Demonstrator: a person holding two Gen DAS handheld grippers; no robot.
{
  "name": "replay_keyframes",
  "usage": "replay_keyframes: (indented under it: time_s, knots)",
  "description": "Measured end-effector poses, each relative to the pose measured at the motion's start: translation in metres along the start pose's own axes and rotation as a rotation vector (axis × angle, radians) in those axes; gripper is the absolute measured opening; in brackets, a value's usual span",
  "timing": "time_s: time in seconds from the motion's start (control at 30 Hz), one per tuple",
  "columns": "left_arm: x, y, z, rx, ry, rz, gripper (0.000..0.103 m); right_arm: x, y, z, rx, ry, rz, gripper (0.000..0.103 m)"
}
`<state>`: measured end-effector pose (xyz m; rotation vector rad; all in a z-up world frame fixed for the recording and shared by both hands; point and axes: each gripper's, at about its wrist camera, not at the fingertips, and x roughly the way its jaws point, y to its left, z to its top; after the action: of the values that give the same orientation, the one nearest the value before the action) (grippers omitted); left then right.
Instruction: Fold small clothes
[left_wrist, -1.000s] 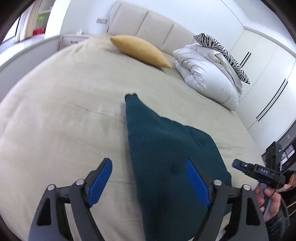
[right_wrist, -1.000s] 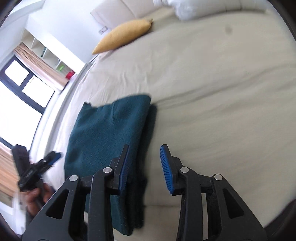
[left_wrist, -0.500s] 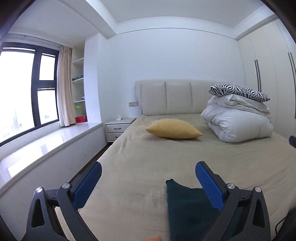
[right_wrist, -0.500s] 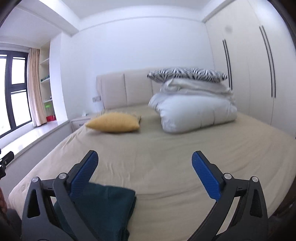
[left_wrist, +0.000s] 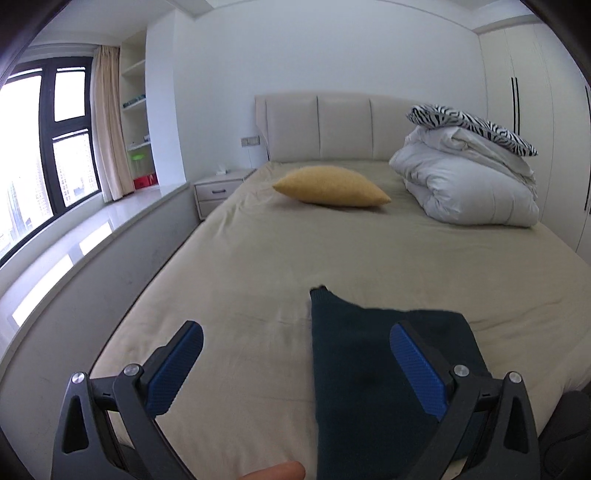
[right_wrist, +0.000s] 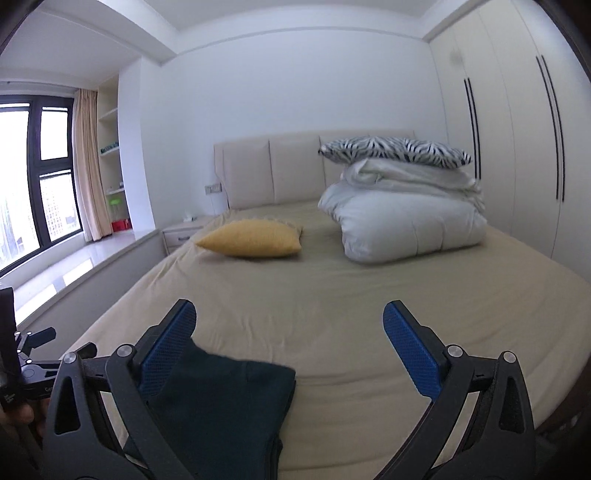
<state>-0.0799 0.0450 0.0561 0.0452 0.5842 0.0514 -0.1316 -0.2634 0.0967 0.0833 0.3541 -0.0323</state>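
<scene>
1. Dark teal knit garment (left_wrist: 373, 373) lies folded flat on the beige bed sheet (left_wrist: 258, 266), near the foot end. Fabric looks thick; the visible edges are straight, with one narrow corner pointing toward the headboard (left_wrist: 317, 125).
2. Right wrist view: layered fold edges of the garment (right_wrist: 229, 406) are stacked along its right side.
3. Left gripper (left_wrist: 295, 369): jaws spread wide, nothing between the blue pads. The garment sits below and ahead of them, under the right-hand jaw, extending inward into the gap.
4. Right gripper (right_wrist: 288, 347): jaws spread wide, having just been opening; nothing gripped. The garment lies below the left-hand jaw and the inner part of the gap; bare sheet under the right-hand jaw.
5. Far beyond both sets of jaws: yellow pillow (left_wrist: 332, 186), white folded duvet (left_wrist: 469, 184), zebra-print pillow (left_wrist: 472, 127) on top of it.
</scene>
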Motion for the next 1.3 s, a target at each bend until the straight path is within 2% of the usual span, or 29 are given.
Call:
replay_keyframes:
  time_s: [0.23,0.3,0.4,0.47,0.6,1.3]
  knots:
    - [0.052,-0.016,-0.051,-0.022,0.250,-0.035,0.103,0.080,-0.005,-0.079,0.063,0.358,-0.072,0.103]
    - [0.058,-0.014,-0.060,-0.036,0.281,-0.032,0.103,0.100,-0.007,-0.105,0.072,0.449,-0.088,0.103]
    - [0.060,-0.011,-0.066,-0.043,0.305,-0.025,0.103,0.121,-0.005,-0.133,0.046,0.527,-0.105,0.103]
    - [0.061,-0.008,-0.068,-0.051,0.315,-0.022,0.103,0.127,-0.002,-0.147,0.025,0.549,-0.111,0.103]
    - [0.062,-0.008,-0.068,-0.051,0.318,-0.014,0.103,0.131,0.005,-0.153,0.000,0.564,-0.111,0.103]
    - [0.070,-0.005,-0.072,-0.050,0.332,-0.013,0.103,0.115,0.014,-0.140,-0.020,0.574,-0.113,0.103]
